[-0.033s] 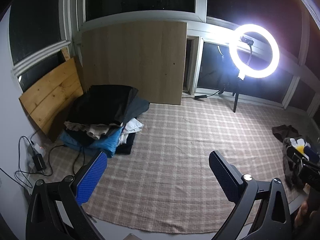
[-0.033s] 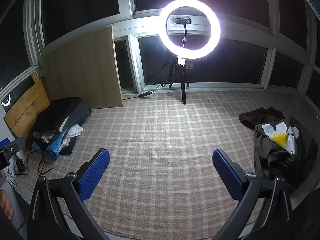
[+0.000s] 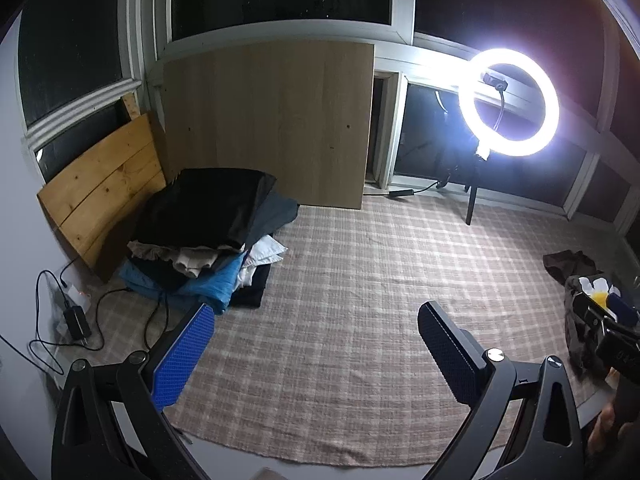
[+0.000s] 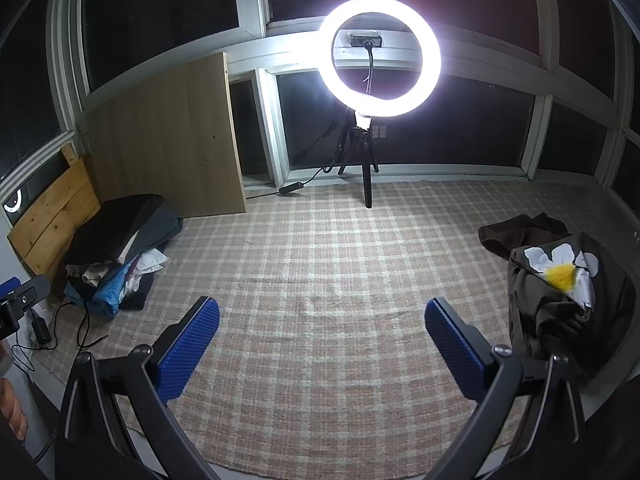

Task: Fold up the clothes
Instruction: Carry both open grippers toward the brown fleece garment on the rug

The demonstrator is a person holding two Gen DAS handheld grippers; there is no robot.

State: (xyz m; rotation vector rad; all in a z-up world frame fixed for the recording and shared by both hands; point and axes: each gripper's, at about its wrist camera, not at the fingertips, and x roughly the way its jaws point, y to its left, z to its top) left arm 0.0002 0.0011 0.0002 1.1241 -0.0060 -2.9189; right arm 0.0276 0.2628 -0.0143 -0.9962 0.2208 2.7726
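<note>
The left gripper (image 3: 316, 344) and right gripper (image 4: 322, 340) are held above the rug (image 4: 320, 280), fingers spread wide, nothing gripped; folded clothes (image 3: 208, 236) are stacked at the left by the boards (image 3: 104, 188); a brown garment (image 4: 560, 300) is heaped at the right.

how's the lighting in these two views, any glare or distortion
Left wrist view: the ring light blows out white at upper right, and the window frames bow from the fisheye. Right wrist view: the same lamp glares top centre, the plaid rug is evenly lit, and the corners fall dark.
</note>
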